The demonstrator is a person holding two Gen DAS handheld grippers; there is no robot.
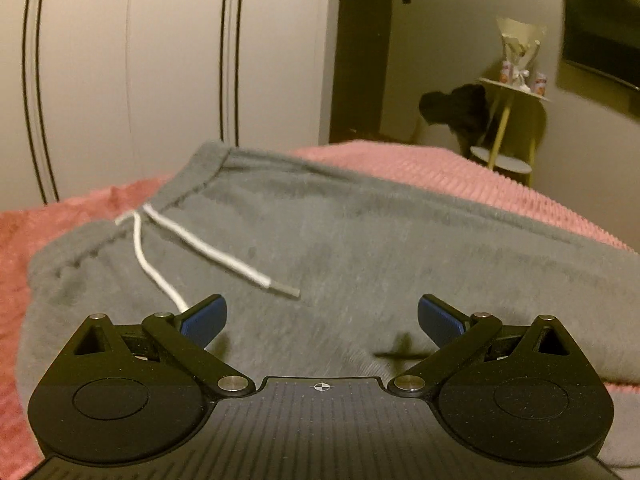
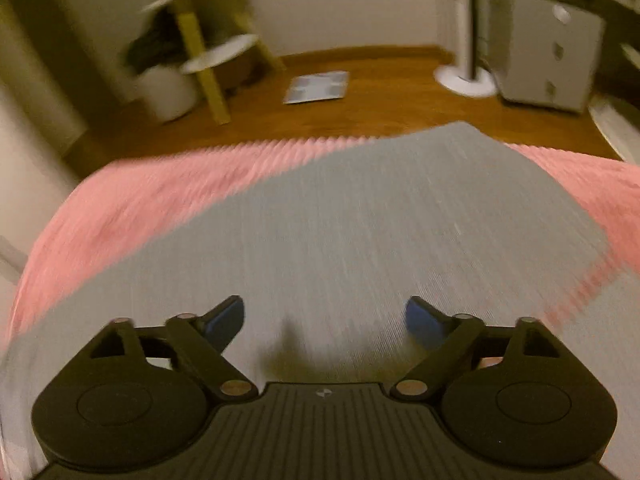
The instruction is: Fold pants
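Your left gripper (image 1: pixel 322 322) hangs low over the grey pants (image 1: pixel 360 240) with its blue pads spread wide and nothing between them. Your right gripper (image 2: pixel 325 322) is in the same state: jaws apart, empty, above grey cloth. Neither tool touches the fabric as far as the views show; each casts a small shadow on the cloth just ahead of its body.

The pants lie flat on the pink bedspread (image 1: pixel 460 168), directly under and ahead of both tools. From the left wrist view, the waistband (image 1: pixel 176 196) sits forward and to the left of the jaws, and the garment runs away to the right, so its long axis lies across your left tool's line of sight. The right wrist view is smeared by motion blur; there the cloth narrows to a far edge (image 2: pixel 456 130) near the end of the bed, beyond which the wooden floor (image 2: pixel 380 108) begins. Judge the left gripper as nearer the waist and the right as nearer the leg end.

The fabric appears soft, fleecy and thick, mid-grey, lying smooth with only shallow creases. A white drawstring (image 1: pixel 208 246) lies loose on top, one end passing just beside the left pad (image 1: pixel 204 320) and the other resting ahead of the jaws.

Whether the pants have already been folded once lengthwise cannot be determined from these views. Expect the drawstring to trail when an edge is lifted.
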